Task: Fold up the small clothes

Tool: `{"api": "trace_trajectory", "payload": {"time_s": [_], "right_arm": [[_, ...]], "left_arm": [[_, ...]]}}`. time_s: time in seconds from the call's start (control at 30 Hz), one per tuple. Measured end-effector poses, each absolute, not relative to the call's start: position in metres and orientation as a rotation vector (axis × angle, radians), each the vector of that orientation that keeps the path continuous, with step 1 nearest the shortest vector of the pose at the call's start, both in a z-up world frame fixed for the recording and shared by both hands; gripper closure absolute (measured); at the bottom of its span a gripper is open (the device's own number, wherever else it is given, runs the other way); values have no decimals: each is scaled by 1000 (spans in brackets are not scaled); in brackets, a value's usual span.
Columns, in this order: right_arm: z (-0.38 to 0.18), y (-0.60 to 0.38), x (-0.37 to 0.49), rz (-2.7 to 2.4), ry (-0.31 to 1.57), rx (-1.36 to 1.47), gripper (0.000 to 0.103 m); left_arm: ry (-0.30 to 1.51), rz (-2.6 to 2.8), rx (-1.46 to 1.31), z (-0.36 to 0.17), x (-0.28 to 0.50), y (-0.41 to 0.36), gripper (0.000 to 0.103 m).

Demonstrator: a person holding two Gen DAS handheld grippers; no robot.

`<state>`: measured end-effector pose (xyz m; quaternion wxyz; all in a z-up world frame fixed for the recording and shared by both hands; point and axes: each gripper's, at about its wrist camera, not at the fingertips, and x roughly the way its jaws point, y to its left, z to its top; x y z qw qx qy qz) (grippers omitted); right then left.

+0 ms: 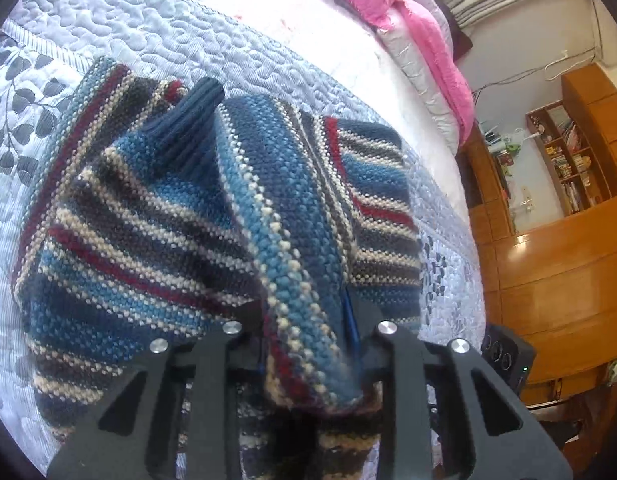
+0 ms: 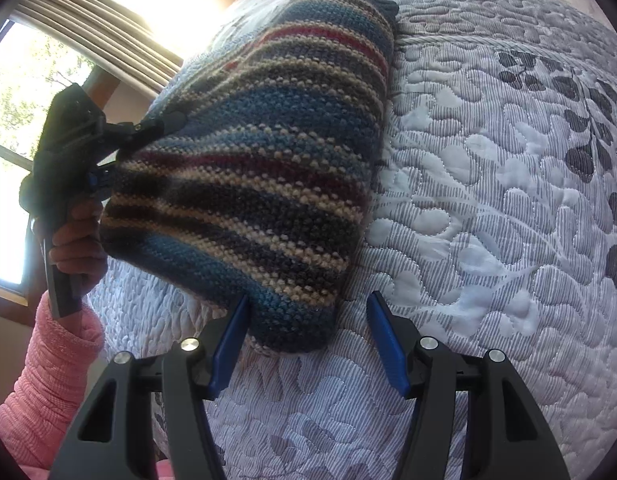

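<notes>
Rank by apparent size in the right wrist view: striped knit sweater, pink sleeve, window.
1. striped knit sweater, by far the largest.
2. pink sleeve.
3. window.

The last two look close; both are cut by the frame edge and the sleeve sits nearer the camera, so that order is unsure.

Bright daylight, window [image 2: 12,128] glare, blown-out bedding [image 1: 308,20], fisheye-warped, dark edges
</notes>
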<state>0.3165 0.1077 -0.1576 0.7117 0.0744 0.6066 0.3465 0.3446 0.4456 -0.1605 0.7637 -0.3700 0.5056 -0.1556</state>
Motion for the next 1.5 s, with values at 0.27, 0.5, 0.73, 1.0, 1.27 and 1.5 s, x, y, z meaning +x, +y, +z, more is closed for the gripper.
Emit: {"api": "trace_trajectory", "payload": {"time_s": [0.27,0.5,0.73,1.0,1.27,1.5], "right_arm": [[-135,106,309,813,1290,141,42],[-132,130,305,866,1282,127,42],[-141,152,300,875,1307,113,42],[-140,155,308,873,1326,158,35],[-151,179,315,880,1379,216,65],[-144,171,299,867,1328,174,82]], "left_arm": [[1027,-347,-874,-136,327,490,76],[1004,-246,-809,-118,316,553,76],[1160,-135,-763,-191,311,573,73],[1100,-119,-831,-179,287,576,50],[1113,-160,-741,-154,234,555,38],[1161,-106,-608,-170,229,535,41]]}}
